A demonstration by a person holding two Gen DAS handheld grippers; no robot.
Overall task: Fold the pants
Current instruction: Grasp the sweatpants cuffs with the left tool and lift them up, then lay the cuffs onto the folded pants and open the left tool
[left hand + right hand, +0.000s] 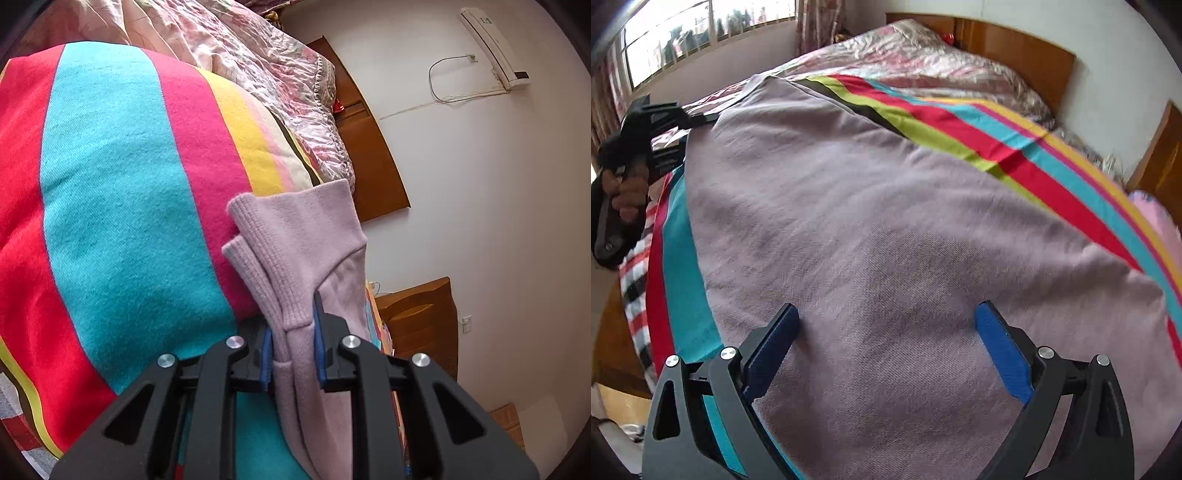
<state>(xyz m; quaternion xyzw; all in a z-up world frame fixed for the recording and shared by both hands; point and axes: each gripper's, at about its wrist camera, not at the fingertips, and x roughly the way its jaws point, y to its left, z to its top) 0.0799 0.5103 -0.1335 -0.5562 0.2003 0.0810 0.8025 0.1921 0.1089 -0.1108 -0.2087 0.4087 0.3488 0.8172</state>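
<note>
Lilac pants [868,203] lie spread flat over a striped bedspread [960,122] in the right wrist view. My right gripper [886,308] hovers just above the near part of the cloth, jaws wide open, with nothing pinched between the blue pads [1001,350]. In the left wrist view my left gripper [293,325] is shut on the pants' two ribbed leg cuffs [291,236], which stick up past the pads over the bedspread [110,184]. The left gripper [705,119] also shows at the far left edge of the pants, held by a person's hand [626,192].
A crumpled floral quilt [942,55] is piled toward the wooden headboard [1015,48]. A wooden nightstand [421,325] stands beside the bed. An air conditioner [495,48] hangs on the white wall, and a window [701,33] is behind the bed's far side.
</note>
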